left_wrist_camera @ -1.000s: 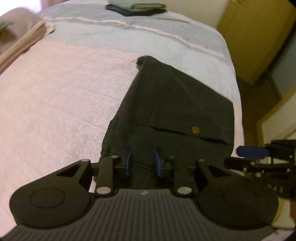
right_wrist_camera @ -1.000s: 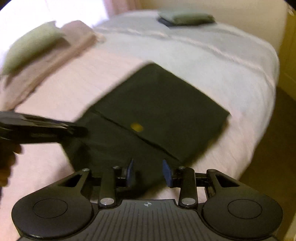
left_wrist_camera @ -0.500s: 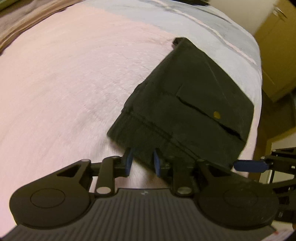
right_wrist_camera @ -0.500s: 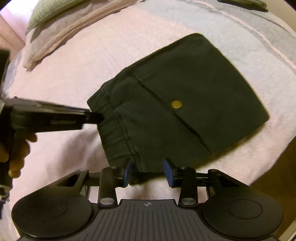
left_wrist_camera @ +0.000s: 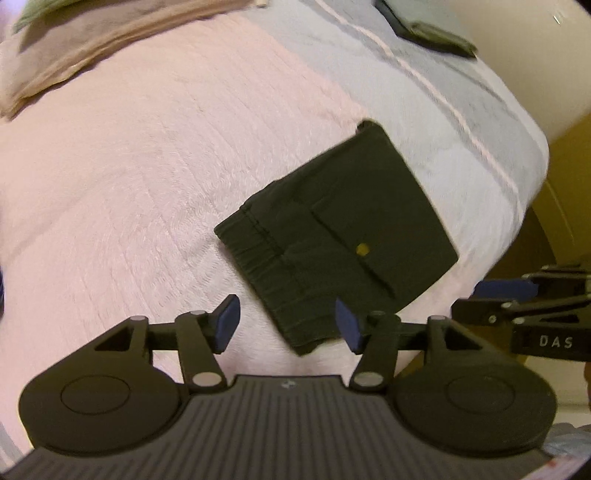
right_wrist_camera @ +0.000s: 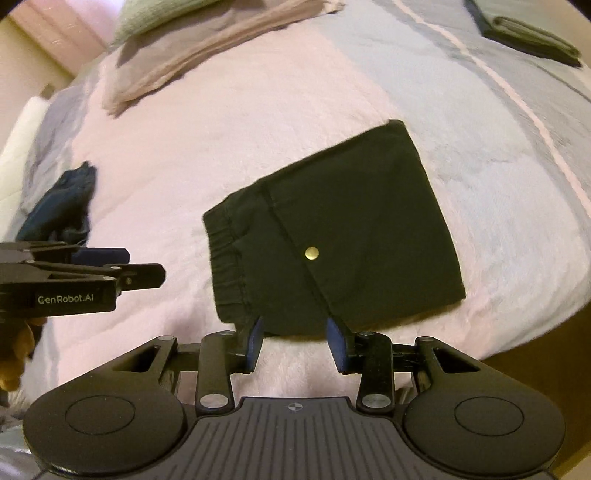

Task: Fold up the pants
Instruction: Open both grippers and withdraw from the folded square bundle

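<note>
a: where are the pants now?

b: lying flat on the pink part of the bedspread, near the bed's edge, folded into a compact dark rectangle with the waistband toward the grippers and a brass snap on the pocket flap facing up.

a: and the tools?

b: the left gripper hangs above the waistband corner, its jaws opening, nothing pressed between the pads. the right gripper hangs over the near edge of the pants, jaws partly apart and empty; the cloth shows beyond the gap, not in it.

a: so which step is this?

b: i'd say the release after the last fold. the bundle looks square and settled.

a: what's next, then?

b: probably either a light tidy of the waistband corner, or carrying the bundle to the folded clothes at the far end of the bed. that would call for both grippers to close on opposite edges so the layers don't slip open.
</note>
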